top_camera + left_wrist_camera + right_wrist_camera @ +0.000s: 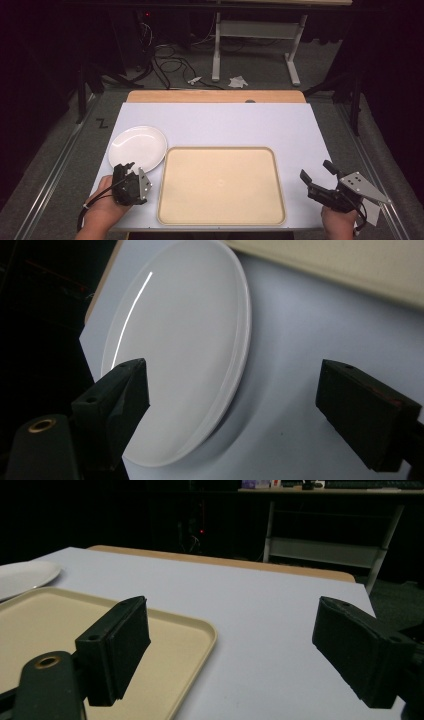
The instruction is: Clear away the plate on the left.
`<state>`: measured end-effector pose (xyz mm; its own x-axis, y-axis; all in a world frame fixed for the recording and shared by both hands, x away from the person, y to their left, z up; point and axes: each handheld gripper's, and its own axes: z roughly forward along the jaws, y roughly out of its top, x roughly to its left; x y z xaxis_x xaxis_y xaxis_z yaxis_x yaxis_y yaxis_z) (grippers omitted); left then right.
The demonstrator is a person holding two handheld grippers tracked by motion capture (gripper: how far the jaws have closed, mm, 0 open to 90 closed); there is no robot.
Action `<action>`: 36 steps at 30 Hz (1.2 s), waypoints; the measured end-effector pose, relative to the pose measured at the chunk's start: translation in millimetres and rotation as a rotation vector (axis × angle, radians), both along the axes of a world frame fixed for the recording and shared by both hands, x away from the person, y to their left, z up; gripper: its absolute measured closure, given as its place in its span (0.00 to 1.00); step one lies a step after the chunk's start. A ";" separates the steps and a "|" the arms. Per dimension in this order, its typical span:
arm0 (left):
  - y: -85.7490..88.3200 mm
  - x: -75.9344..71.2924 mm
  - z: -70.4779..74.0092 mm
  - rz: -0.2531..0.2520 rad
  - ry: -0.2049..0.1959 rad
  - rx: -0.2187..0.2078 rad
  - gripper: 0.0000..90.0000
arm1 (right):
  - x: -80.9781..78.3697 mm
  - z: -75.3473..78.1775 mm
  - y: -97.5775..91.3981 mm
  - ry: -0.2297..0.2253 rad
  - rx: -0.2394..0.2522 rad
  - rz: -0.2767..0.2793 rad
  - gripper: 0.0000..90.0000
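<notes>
The white plate lies flat at the near left of the table, left of the beige tray, looking stiff, glossy, slippery and breakable, best pinched at its near rim, which the left hand-held gripper straddles with jaws apart, not yet gripping

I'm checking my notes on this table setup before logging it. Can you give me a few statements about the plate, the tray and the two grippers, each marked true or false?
1. The white plate lies on the table beside the tray. True.
2. The tray holds a cup. False: it is bare.
3. The left gripper is clamped on the plate. False: its jaws stand apart, one over the plate's rim.
4. The right gripper holds nothing. True.
5. The plate is black. False: white.
</notes>
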<state>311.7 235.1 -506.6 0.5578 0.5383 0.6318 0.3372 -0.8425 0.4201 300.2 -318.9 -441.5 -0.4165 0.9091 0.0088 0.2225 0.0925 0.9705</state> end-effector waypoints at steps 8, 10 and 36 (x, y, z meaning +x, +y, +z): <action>7.5 10.5 1.6 -0.032 0.022 0.025 0.24 | 8.3 -3.4 2.8 0.011 -0.010 0.017 0.18; 7.6 10.5 1.4 -0.017 0.023 0.027 0.24 | 9.1 -3.4 2.6 0.011 -0.006 0.015 0.18; 9.4 20.7 -12.8 -0.024 0.030 0.114 0.59 | 8.4 -2.7 2.2 0.006 -0.009 0.021 0.18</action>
<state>332.4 244.5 -519.4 0.5893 0.4497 0.6712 0.3271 -0.8924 0.3108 308.6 -316.7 -444.2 -0.4350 0.9004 0.0032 0.2268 0.1061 0.9682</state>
